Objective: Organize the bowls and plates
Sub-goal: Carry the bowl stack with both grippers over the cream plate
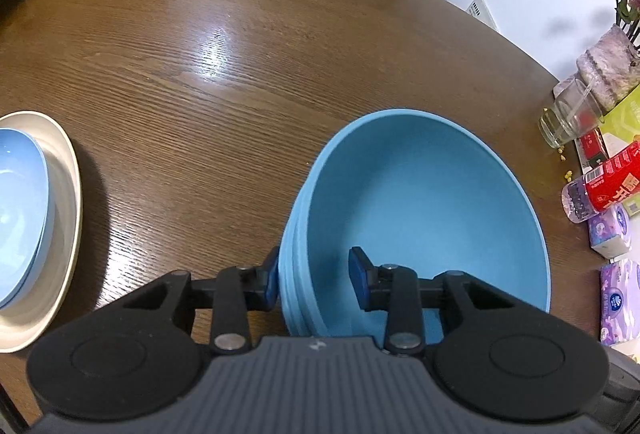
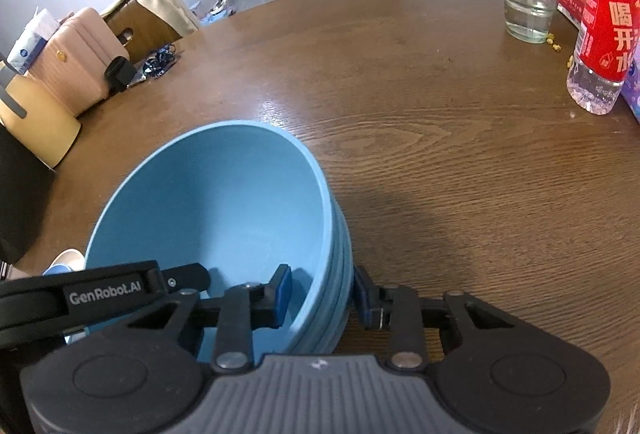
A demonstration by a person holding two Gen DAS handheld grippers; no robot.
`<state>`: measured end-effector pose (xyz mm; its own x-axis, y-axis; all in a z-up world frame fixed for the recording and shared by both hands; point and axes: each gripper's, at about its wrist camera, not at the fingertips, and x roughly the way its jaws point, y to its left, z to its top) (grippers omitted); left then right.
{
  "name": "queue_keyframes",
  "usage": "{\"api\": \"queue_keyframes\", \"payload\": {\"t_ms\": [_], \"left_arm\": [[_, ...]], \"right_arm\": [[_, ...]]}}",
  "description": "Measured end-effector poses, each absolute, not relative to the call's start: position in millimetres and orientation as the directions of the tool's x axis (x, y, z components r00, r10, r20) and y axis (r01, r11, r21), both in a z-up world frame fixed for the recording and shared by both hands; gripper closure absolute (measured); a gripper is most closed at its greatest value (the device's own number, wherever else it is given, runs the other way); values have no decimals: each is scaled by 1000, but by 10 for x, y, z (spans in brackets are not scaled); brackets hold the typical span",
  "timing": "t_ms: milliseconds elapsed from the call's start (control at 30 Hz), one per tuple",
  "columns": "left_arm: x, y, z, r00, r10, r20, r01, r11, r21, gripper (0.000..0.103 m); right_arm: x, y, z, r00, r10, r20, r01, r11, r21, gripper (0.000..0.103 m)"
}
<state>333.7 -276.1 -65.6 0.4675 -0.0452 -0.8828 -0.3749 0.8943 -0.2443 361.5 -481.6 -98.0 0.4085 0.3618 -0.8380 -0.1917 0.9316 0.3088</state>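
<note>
We are clamping left tool (image 1: 314, 280) and right tool (image 2: 320, 296) on opposite rims of bowls (image 1: 424, 218) | stack sitting on counter (image 1: 208, 82) | stiff, smooth, slippery; gripping rims evenly

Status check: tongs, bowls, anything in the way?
Left tongs and right tongs each straddle the blue bowl stack rim, opposite sides. Plate with bowl to the left. Table between them bare.

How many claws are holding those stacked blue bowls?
2. The left claw grips the bowls' left rim, and the right claw grips the right rim. None seem hidden.
</note>
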Motion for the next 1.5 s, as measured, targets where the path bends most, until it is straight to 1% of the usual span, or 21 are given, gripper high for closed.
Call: {"api": "queue_keyframes", "payload": {"t_ms": [333, 633, 867, 1100, 1500], "left_arm": [[3140, -2650, -444, 516, -45, -856, -365, 892, -267, 68], [2873, -2315, -123, 556, -26, -831, -385, 878, -285, 68], [2642, -1881, 28, 573, -10, -819, -404, 866, -293, 68], [2401, -1324, 98, 567, 23, -823, -444, 851, -282, 68], [2158, -492, 13, 533, 54, -844, -481, 840, -250, 68]], "right_arm": [[3429, -4729, -747, 459, 364, -811, -209, 931, 299, 71], [3196, -4416, -424, 491, 390, -779, -250, 920, 302, 72], [3004, -3996, -252, 496, 412, -764, -285, 909, 305, 72], [2826, -3444, -201, 471, 446, -761, -321, 890, 324, 72], [2578, -2522, -315, 425, 468, -775, -328, 877, 350, 72]]}}
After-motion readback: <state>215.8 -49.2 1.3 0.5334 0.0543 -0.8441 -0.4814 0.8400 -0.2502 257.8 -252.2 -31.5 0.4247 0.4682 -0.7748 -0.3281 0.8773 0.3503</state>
